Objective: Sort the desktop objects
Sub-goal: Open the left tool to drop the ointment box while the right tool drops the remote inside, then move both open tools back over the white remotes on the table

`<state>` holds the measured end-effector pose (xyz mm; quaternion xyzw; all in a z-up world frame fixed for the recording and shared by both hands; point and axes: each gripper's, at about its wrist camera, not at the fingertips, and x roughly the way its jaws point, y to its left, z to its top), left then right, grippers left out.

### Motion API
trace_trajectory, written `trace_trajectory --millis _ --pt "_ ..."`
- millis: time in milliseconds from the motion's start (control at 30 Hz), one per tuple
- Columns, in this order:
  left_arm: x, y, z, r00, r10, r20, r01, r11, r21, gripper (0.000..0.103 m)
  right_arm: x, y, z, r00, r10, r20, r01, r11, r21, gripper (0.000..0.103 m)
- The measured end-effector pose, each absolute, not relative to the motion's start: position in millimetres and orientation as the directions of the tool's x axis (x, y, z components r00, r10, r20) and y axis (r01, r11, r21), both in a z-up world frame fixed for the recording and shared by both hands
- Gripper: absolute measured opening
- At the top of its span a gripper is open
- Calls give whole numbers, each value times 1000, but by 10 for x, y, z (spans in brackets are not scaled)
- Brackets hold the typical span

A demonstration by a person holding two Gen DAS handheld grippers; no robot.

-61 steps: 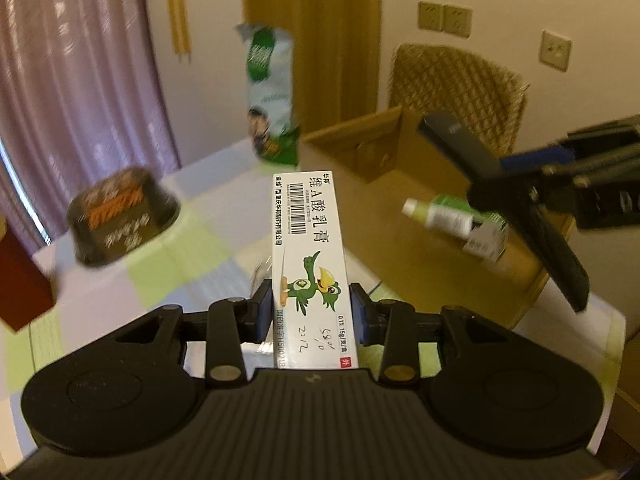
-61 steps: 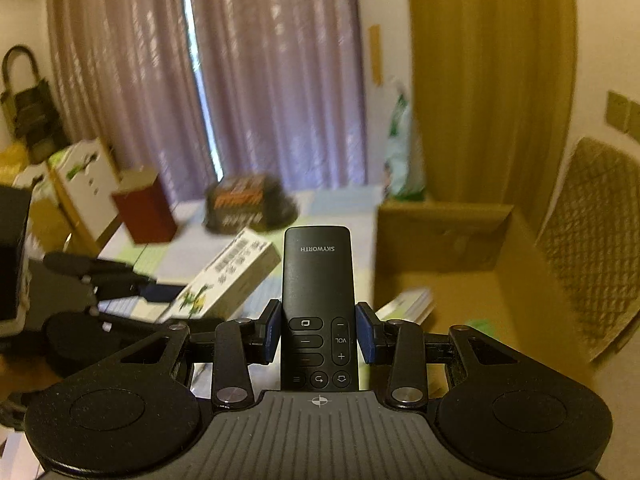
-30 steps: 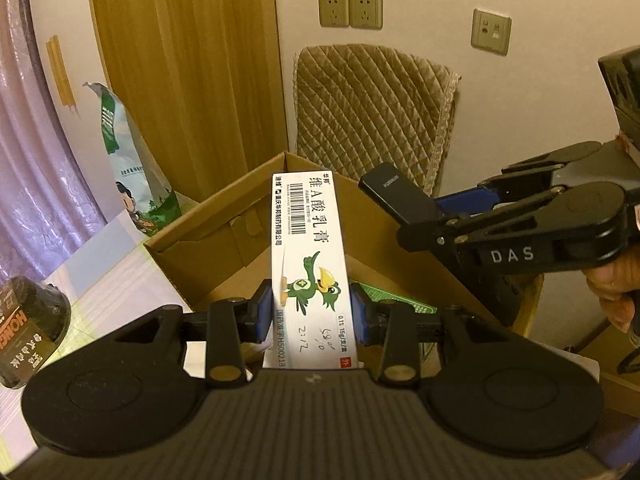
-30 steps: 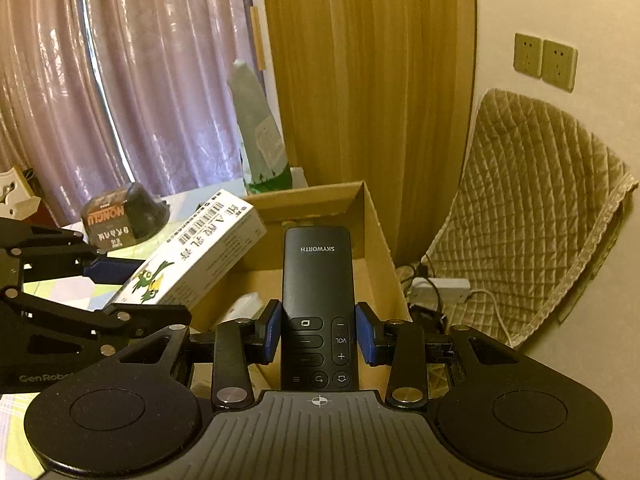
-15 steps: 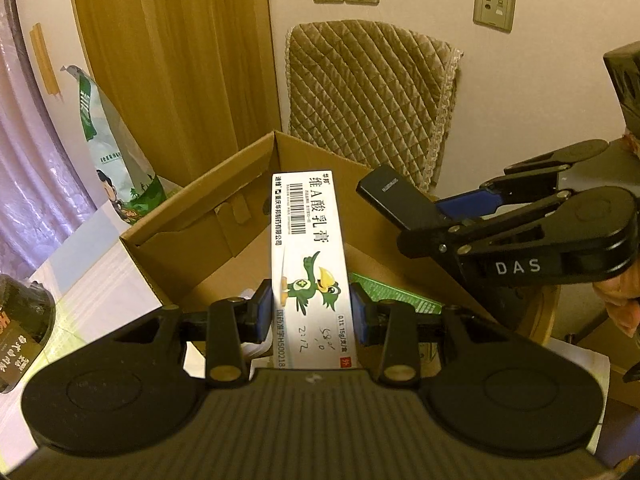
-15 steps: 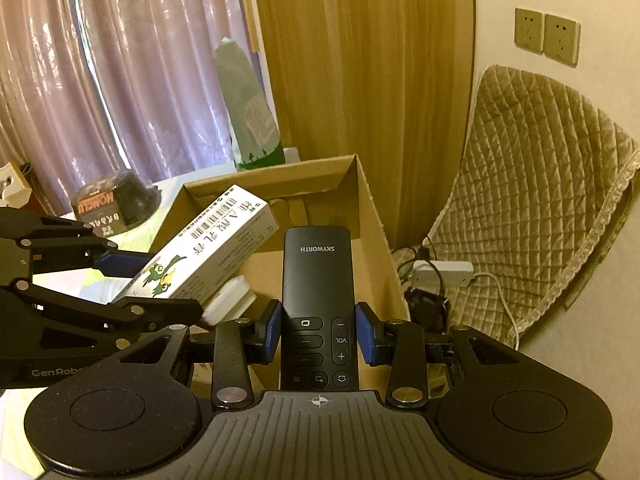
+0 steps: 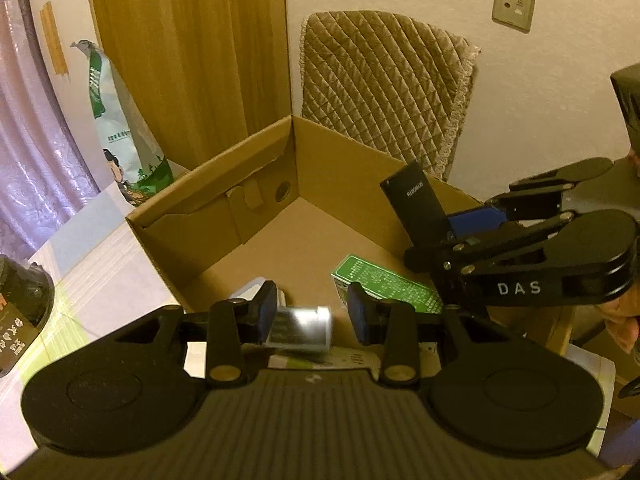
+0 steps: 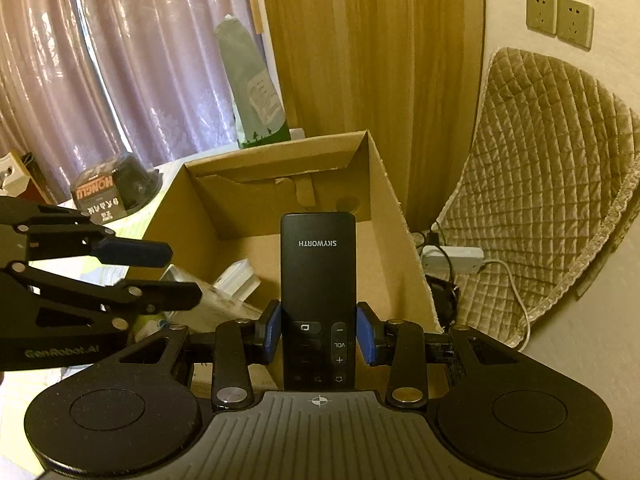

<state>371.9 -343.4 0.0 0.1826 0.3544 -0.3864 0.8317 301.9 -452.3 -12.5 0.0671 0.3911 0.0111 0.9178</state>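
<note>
Left wrist view shows the left gripper (image 7: 312, 316) with its jaws spread over the cardboard box (image 7: 336, 168); a blurred white carton (image 7: 300, 328) is between and below the fingers, not touched by them. A green packet (image 7: 384, 284) lies on the box floor. Right wrist view shows the right gripper (image 8: 318, 336) clamped on a black remote (image 8: 318, 264), above the same box. A snack bag (image 8: 256, 96) stands behind it.

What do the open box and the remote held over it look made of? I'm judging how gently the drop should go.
The box looks like plain corrugated cardboard: matte brown, with folded flaps and a rough cut rim. The remote in the right gripper appears to be matte black plastic with a smooth face, printed lettering and raised buttons, probably rubbery.
</note>
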Motion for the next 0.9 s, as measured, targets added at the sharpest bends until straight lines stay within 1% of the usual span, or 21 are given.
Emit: trace_trajectory --millis 500,667,900 --pt "3728 -3231 123 484 -518 -705 740 672 14 34 3133 -4442 -180 682 76 -727 1 994 105 38" --pt "3712 -3167 148 492 -517 -700 731 683 10 34 3160 -4415 -183 689 61 -722 -8 997 77 38" --pt "3670 -3071 157 501 -511 -699 720 694 9 34 3144 -4412 -159 693 61 -718 -7 997 79 38"
